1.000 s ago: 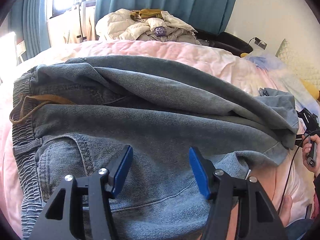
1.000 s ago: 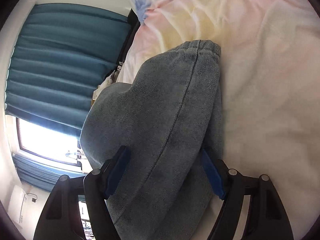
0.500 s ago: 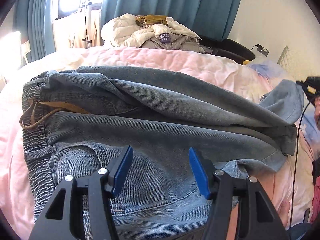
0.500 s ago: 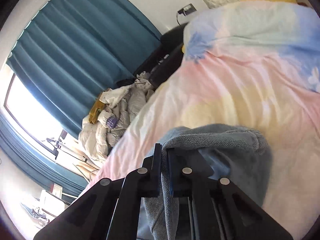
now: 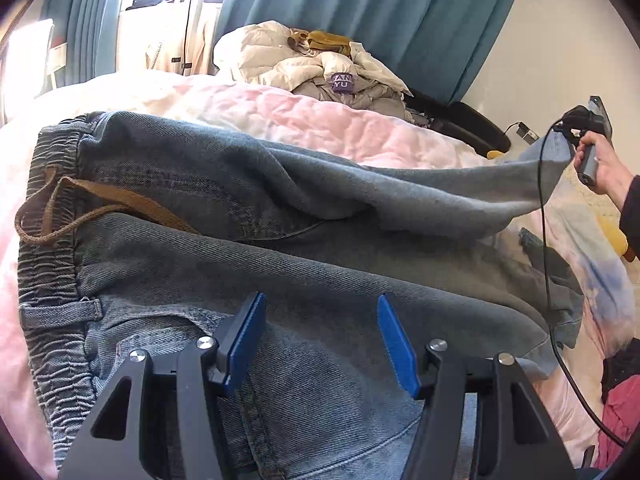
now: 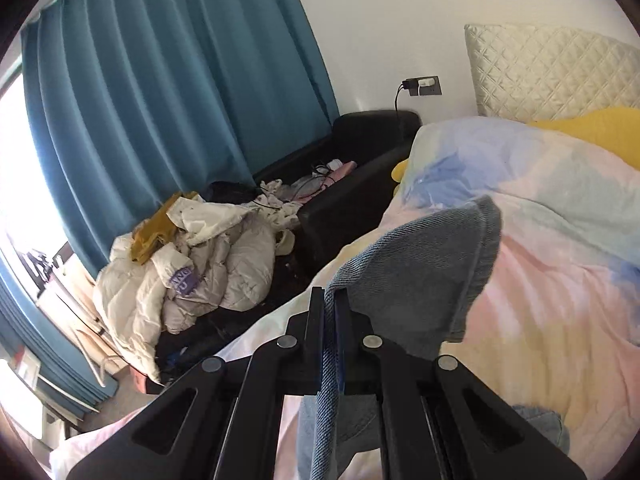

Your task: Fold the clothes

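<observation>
Blue jeans (image 5: 280, 256) lie across the pink bed, elastic waistband and brown drawstring (image 5: 80, 208) at the left. My left gripper (image 5: 320, 340) hovers open just above the seat of the jeans, nothing between its blue pads. My right gripper (image 6: 329, 300) is shut on the hem of the jeans leg (image 6: 420, 272). In the left wrist view a hand (image 5: 600, 160) holds that gripper up at the far right, with the upper leg (image 5: 460, 196) stretched off the bed toward it.
A heap of white and grey jackets (image 5: 320, 68) lies beyond the bed's far side, near a black sofa (image 6: 360, 184) and teal curtains (image 6: 160, 100). A quilted pillow (image 6: 552, 72) and pastel duvet (image 6: 560, 240) lie at the head. A black cable (image 5: 548, 260) hangs from the right gripper.
My right gripper closed on the leg hem, rolled upright and rose, lifting the upper leg off the bed. The left gripper drifted slightly and stayed open.
</observation>
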